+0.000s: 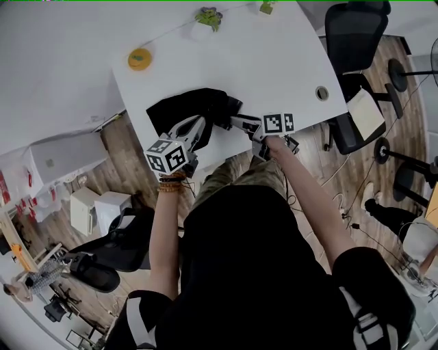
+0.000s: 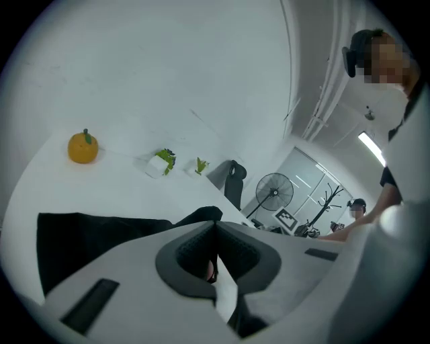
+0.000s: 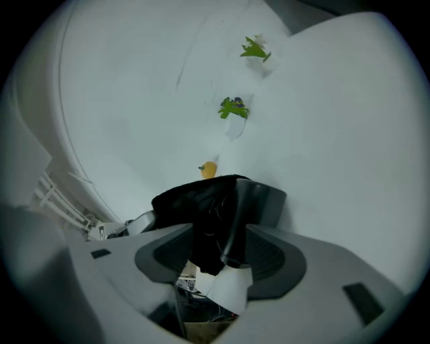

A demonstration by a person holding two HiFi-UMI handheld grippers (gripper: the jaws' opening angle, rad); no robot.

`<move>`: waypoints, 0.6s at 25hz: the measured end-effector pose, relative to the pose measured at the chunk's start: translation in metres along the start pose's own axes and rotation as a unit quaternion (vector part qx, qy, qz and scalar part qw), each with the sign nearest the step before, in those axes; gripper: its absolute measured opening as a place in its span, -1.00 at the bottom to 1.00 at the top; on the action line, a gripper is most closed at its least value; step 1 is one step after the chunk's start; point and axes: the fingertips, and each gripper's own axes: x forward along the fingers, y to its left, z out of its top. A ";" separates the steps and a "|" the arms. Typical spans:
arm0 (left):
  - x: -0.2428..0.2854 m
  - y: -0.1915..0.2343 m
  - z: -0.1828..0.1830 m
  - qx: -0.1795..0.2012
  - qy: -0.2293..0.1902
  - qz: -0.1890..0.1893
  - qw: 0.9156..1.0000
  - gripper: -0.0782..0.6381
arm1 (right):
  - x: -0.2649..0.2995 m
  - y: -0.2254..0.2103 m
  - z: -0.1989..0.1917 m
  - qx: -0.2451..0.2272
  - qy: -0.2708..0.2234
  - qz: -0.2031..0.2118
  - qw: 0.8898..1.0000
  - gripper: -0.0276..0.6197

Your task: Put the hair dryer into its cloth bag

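Note:
The black cloth bag (image 1: 186, 108) lies crumpled on the white table (image 1: 274, 55), near its front edge. My left gripper (image 1: 197, 128) reaches the bag's near side. In the left gripper view its jaws (image 2: 215, 232) are closed, and the black cloth (image 2: 87, 235) rises in a peak right at their tips. My right gripper (image 1: 238, 122) comes in from the right. In the right gripper view the dark grey hair dryer (image 3: 259, 198) sticks out of the bag (image 3: 195, 201), and its narrow end, with a fold of cloth, fills the gap between my right gripper (image 3: 220, 252) jaws.
An orange toy fruit (image 1: 139, 59) sits at the table's far left, with two small potted plants (image 1: 209, 17) along the far edge. A cable hole (image 1: 321, 93) is at the right. A black office chair (image 1: 352, 34) stands past the table's right corner.

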 end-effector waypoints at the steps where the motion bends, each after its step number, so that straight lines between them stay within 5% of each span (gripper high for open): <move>1: -0.003 0.002 0.001 0.008 0.003 0.008 1.000 -0.70 | -0.002 0.008 0.001 -0.032 -0.007 -0.001 0.999 -0.15; 3: -0.008 0.006 0.003 0.029 0.015 0.020 0.999 -0.70 | -0.003 0.030 0.008 -0.144 -0.015 -0.016 0.989 -0.14; 4: -0.009 0.008 0.003 0.041 0.024 0.025 0.999 -0.70 | 0.000 0.041 0.011 -0.219 -0.010 -0.032 0.975 -0.14; 6: -0.010 0.009 0.000 0.065 0.042 0.031 0.997 -0.70 | 0.018 0.056 0.008 -0.368 0.031 -0.063 0.927 -0.10; 8: -0.009 0.009 -0.005 0.082 0.059 0.031 0.994 -0.70 | 0.042 0.058 -0.004 -0.485 0.102 -0.083 0.865 -0.05; 10: -0.007 0.007 -0.010 0.088 0.070 0.029 0.993 -0.70 | 0.063 0.053 -0.018 -0.557 0.165 -0.092 0.809 -0.05; 11: -0.006 0.006 -0.012 0.089 0.074 0.028 0.993 -0.70 | 0.071 0.050 -0.026 -0.576 0.186 -0.091 0.791 -0.06; 13: -0.004 0.004 -0.015 0.088 0.081 0.024 0.993 -0.70 | 0.078 0.048 -0.039 -0.591 0.199 -0.087 0.777 -0.39; 15: -0.003 0.004 -0.018 0.087 0.086 0.023 0.992 -0.70 | 0.076 0.048 -0.053 -0.582 0.205 -0.078 0.783 -0.79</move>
